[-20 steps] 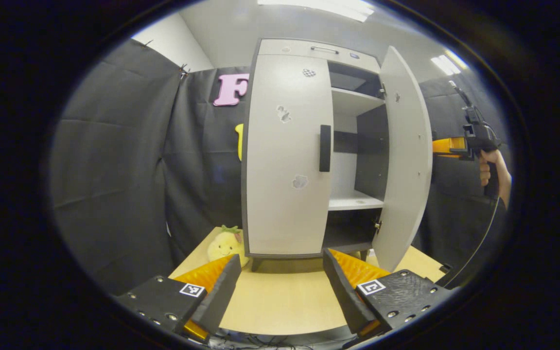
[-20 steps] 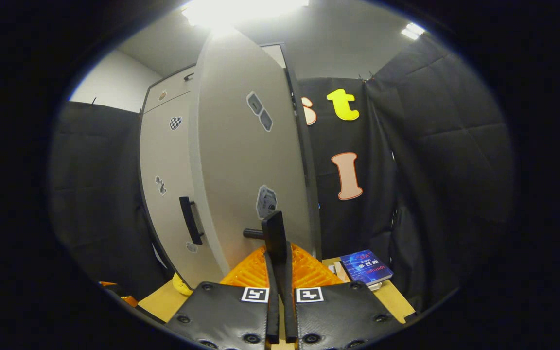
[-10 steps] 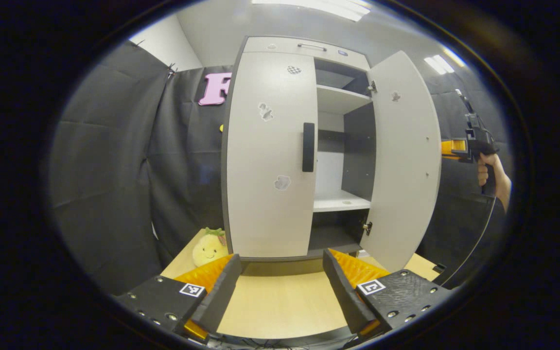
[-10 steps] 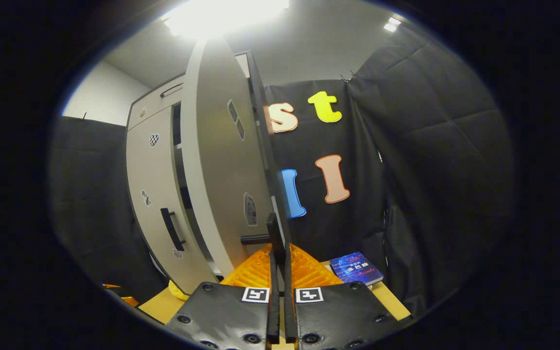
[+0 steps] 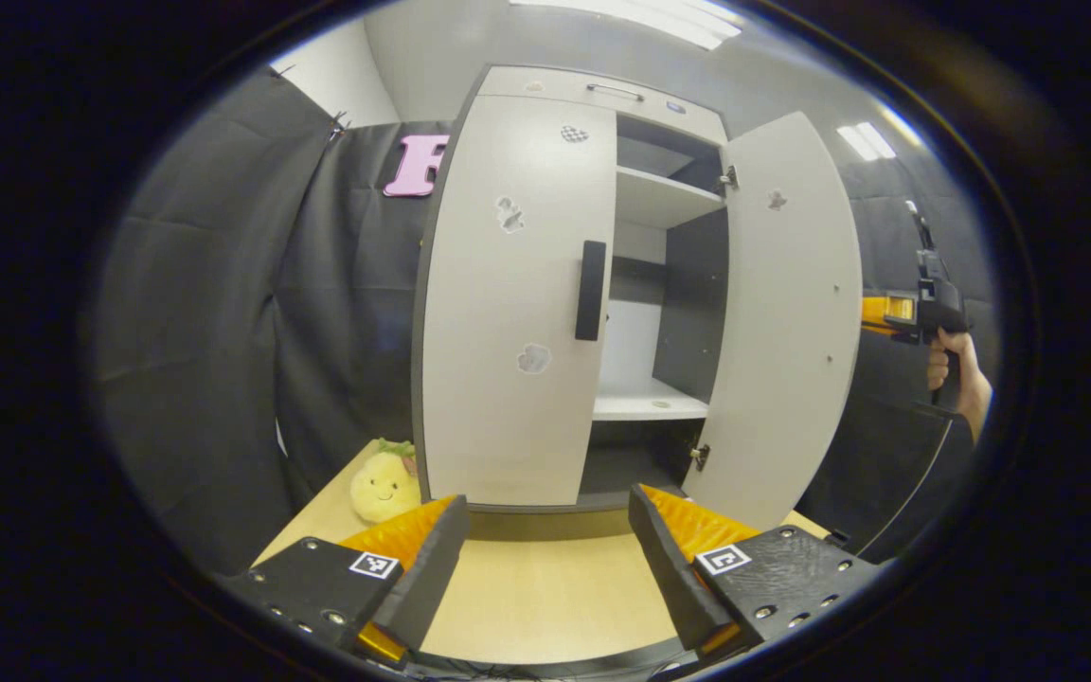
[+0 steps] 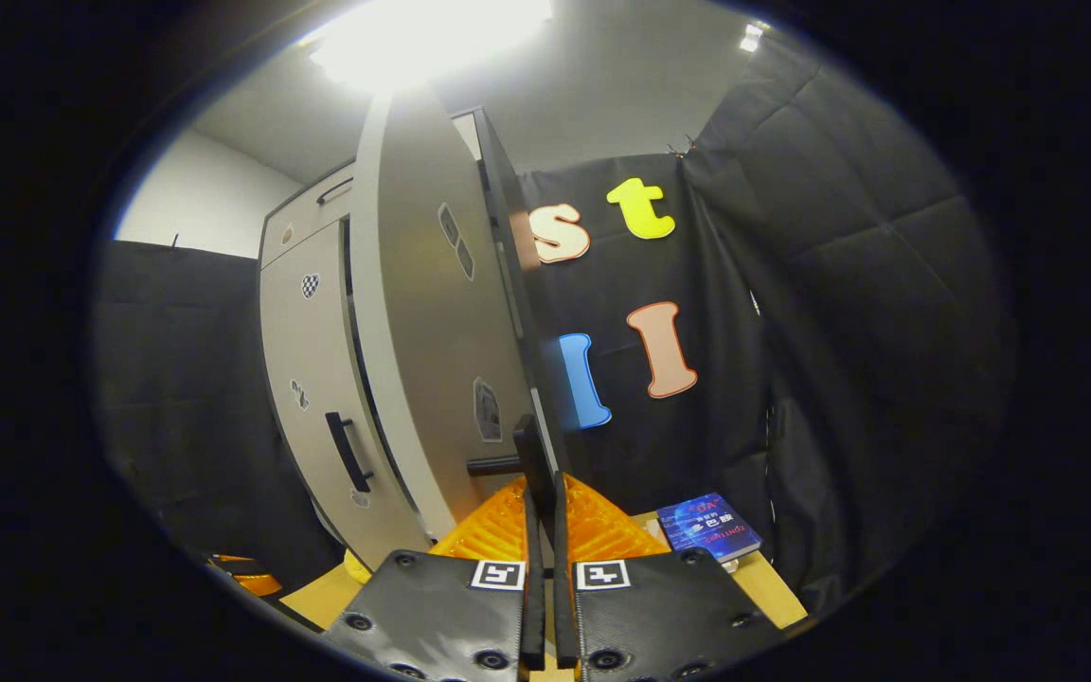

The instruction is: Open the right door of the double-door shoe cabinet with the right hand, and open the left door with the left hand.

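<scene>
Clamping the right door's handle, the right tool holds that door wide; the left tool gapes empty before the closed left door.

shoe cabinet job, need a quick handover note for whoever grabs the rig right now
Right gripper: shut on the right door handle, with the right door swung wide open.
Left gripper: open, holding nothing, low over the table in front of the shoe cabinet.
Left door: shut, its handle untouched.
Done: right door.
Left: release the right handle, then grip the left handle with the left gripper and pull.
</scene>
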A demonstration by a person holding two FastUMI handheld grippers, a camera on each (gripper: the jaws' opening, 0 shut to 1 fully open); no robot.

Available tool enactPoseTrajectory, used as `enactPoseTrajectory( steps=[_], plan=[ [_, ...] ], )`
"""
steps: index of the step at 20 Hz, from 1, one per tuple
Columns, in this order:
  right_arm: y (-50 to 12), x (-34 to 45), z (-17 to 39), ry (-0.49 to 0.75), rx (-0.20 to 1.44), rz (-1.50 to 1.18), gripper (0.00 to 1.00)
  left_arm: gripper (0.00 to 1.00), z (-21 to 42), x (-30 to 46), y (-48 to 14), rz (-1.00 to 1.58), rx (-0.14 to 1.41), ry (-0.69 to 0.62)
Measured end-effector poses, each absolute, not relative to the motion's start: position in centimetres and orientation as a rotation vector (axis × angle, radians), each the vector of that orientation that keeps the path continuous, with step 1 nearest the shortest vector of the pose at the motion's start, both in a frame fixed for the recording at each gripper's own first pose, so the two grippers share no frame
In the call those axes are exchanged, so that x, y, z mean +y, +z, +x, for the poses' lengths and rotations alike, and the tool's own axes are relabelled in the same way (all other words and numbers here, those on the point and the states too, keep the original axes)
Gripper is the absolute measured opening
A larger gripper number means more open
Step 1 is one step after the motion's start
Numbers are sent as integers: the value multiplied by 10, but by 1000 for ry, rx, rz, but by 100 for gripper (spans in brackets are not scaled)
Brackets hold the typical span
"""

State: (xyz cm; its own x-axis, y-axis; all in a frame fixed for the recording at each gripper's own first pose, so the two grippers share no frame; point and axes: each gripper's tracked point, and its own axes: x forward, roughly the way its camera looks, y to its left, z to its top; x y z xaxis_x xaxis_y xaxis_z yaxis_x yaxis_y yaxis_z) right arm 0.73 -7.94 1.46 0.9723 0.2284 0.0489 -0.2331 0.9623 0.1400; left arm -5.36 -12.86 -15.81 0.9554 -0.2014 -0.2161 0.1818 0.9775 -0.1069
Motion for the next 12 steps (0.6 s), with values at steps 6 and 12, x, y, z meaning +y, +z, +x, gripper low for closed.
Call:
enactPoseTrajectory(
  steps=[6,12],
  plan=[
    [10,-88,-19,219,-22,149,6,98,-44,-122,-168,-97,243,-208],
    [11,-141,-45,67,-51,167,2,99,-24,-112,-165,-78,223,-225]
  ],
)
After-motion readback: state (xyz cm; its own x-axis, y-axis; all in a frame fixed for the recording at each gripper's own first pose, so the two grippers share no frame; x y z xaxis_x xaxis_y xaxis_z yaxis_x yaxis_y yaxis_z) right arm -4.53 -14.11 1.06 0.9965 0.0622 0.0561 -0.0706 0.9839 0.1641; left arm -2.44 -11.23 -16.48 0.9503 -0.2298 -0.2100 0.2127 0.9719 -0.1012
